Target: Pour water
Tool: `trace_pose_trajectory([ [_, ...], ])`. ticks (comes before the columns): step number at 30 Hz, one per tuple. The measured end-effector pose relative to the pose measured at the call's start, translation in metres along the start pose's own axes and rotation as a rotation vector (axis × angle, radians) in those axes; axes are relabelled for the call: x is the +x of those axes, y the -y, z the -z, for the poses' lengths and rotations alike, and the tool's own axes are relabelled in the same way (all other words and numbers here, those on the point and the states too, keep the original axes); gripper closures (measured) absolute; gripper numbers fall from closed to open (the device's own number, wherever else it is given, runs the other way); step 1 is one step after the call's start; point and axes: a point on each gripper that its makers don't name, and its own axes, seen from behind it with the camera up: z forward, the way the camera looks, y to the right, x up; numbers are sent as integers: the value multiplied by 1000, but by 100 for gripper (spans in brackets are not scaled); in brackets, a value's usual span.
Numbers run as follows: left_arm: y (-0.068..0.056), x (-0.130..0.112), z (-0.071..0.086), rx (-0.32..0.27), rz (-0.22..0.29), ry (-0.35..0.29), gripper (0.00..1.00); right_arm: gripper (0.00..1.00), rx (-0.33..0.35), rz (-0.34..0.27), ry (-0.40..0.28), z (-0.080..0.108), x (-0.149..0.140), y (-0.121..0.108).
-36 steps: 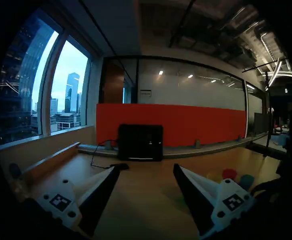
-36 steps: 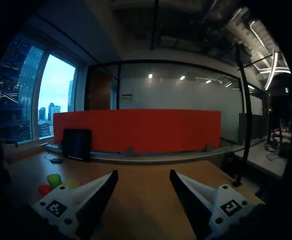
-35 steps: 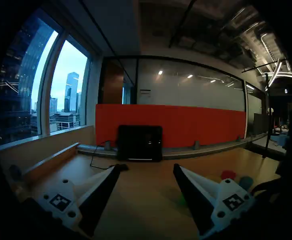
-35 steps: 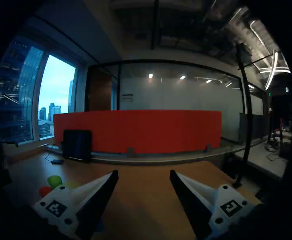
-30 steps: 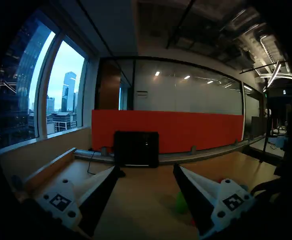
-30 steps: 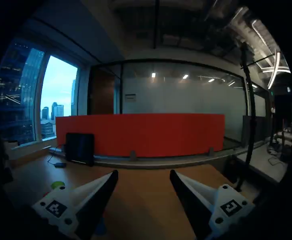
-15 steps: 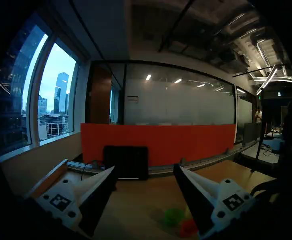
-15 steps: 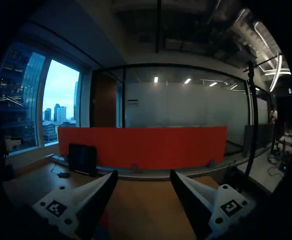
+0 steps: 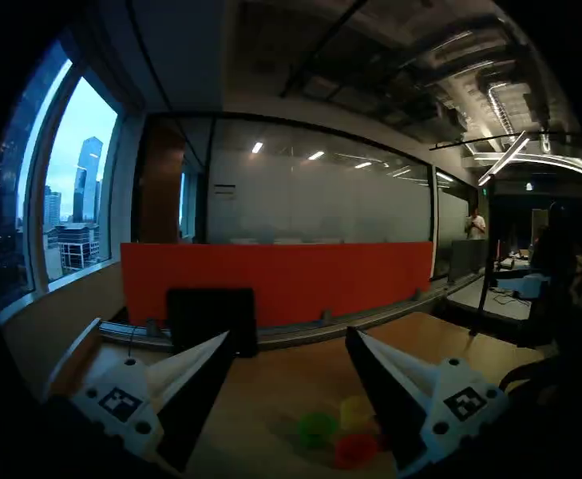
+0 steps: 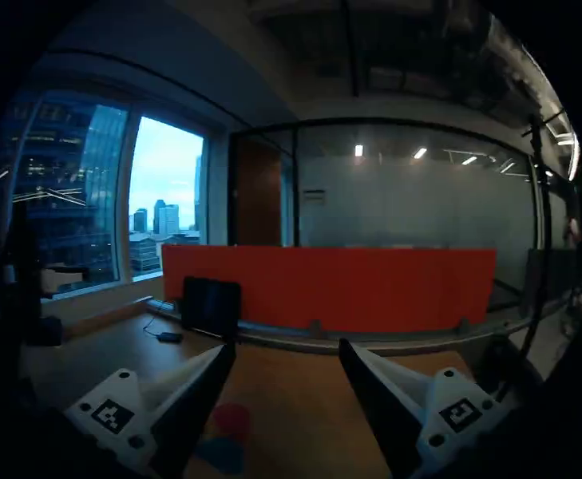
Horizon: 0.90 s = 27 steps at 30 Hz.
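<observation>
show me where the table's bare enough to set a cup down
Free: the table between the screen and the green cup; in the right gripper view, the wood from the divider down to the red cup and blue cup. Crowded: the green cup, yellow cup and red cup bunch together.

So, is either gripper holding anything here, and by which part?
Nothing is held. The left gripper and the right gripper are both open and empty. The coloured cups sit on the table, ungripped.
</observation>
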Motion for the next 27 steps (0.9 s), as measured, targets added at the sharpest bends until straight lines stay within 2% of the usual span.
trace_pose_trajectory([
  [6, -21, 2, -2, -107, -2, 3, 1, 0, 197, -17, 1, 9, 9, 42],
  [11, -35, -1, -4, -185, 11, 10, 1, 0, 300, -19, -4, 15, 16, 62],
  [18, -37, -6, -8, -230, 29, 22, 1, 0, 331, 4, 9, 14, 14, 68],
  [27, -41, -16, -12, -269, 12, 52, 1, 0, 375, 53, 58, 16, 1, 77],
])
